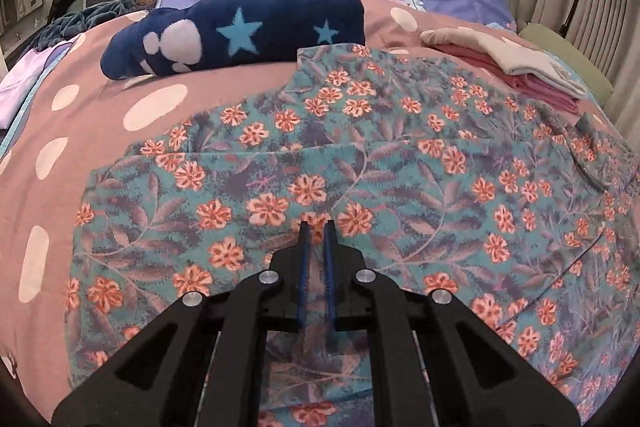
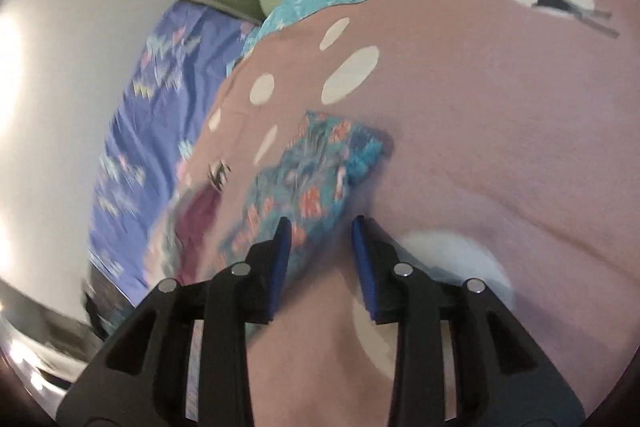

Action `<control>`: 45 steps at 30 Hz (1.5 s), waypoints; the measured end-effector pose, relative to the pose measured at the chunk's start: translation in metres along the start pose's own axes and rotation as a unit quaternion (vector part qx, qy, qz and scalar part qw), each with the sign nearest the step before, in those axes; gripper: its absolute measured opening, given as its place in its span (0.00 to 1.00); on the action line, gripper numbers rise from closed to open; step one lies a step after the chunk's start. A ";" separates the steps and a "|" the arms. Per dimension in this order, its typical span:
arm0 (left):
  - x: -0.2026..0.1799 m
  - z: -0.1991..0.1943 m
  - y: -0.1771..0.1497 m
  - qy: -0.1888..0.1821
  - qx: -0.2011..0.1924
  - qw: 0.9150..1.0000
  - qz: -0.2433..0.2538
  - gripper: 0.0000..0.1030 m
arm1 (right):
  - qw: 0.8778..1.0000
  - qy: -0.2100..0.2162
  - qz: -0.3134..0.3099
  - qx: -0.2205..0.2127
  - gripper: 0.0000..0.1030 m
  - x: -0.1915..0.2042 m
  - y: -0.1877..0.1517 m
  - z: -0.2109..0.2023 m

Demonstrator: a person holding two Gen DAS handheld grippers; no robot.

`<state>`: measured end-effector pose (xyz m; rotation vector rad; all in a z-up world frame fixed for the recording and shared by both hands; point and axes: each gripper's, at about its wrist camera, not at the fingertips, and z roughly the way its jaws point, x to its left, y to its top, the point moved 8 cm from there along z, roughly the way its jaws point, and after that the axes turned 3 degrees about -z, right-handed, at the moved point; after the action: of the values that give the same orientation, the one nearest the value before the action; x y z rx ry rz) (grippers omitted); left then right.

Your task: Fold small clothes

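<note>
Your left gripper has its jaws almost closed, and the flowered garment seems pinched between the two blue pads; the cloth rises a little there, so I judge it is held. The garment lies spread on the pink dotted bedcover, and its long side runs from the left gripper away toward the far right, where a small pile of folded clothes sits.

Your right gripper has its jaws partly apart and nothing is pressed between them. In its blurred view, a corner of the same flowered garment lies just ahead and slightly left of the jaws, on the bedcover. I think this corner is the nearer target for the right hand: bring the jaws forward and left before closing.
</note>
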<state>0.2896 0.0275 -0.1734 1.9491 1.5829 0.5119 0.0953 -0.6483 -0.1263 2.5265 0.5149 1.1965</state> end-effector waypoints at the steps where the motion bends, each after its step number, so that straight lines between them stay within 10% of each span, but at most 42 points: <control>1: 0.000 -0.001 0.000 0.002 -0.001 1.000 0.002 0.08 | 1.000 0.005 0.011 -0.001 0.31 0.000 0.005 0.004; 5: -0.002 -0.001 -0.001 0.010 -0.001 1.000 0.008 0.08 | 0.999 -0.014 0.030 -0.006 0.03 0.003 0.013 0.021; 11: -0.004 -0.001 -0.001 0.015 -0.002 1.000 0.013 0.08 | 0.995 0.088 -0.046 0.008 0.03 0.101 -0.028 0.021; 15: -0.003 -0.001 -0.001 0.007 -0.002 1.000 0.006 0.08 | 0.964 0.195 -0.166 0.076 0.03 0.225 -0.124 0.020; 20: 0.001 -0.001 0.000 -0.014 -0.002 1.000 -0.012 0.08 | 0.887 0.274 -0.319 0.190 0.03 0.337 -0.308 0.030; 26: 0.007 -0.001 0.000 -0.048 -0.001 0.998 -0.040 0.08 | 0.834 0.209 -0.421 0.290 0.03 0.311 -0.444 0.063; 30: 0.010 -0.004 0.001 -0.081 -0.001 0.995 -0.065 0.10 | 0.831 0.186 -0.429 0.301 0.03 0.281 -0.457 0.078; 37: -0.053 -0.030 0.004 -0.244 0.022 0.967 -0.076 0.63 | 0.826 0.192 -0.451 0.278 0.03 0.278 -0.458 0.073; 45: -0.096 0.004 0.012 -0.226 0.102 0.963 -0.106 0.70 | 0.818 0.190 -0.472 0.267 0.10 0.281 -0.463 0.070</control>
<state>0.2790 -0.0679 -0.1629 1.8400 1.5563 -0.1827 0.2275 -0.1198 -0.1689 1.8140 2.1347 1.1869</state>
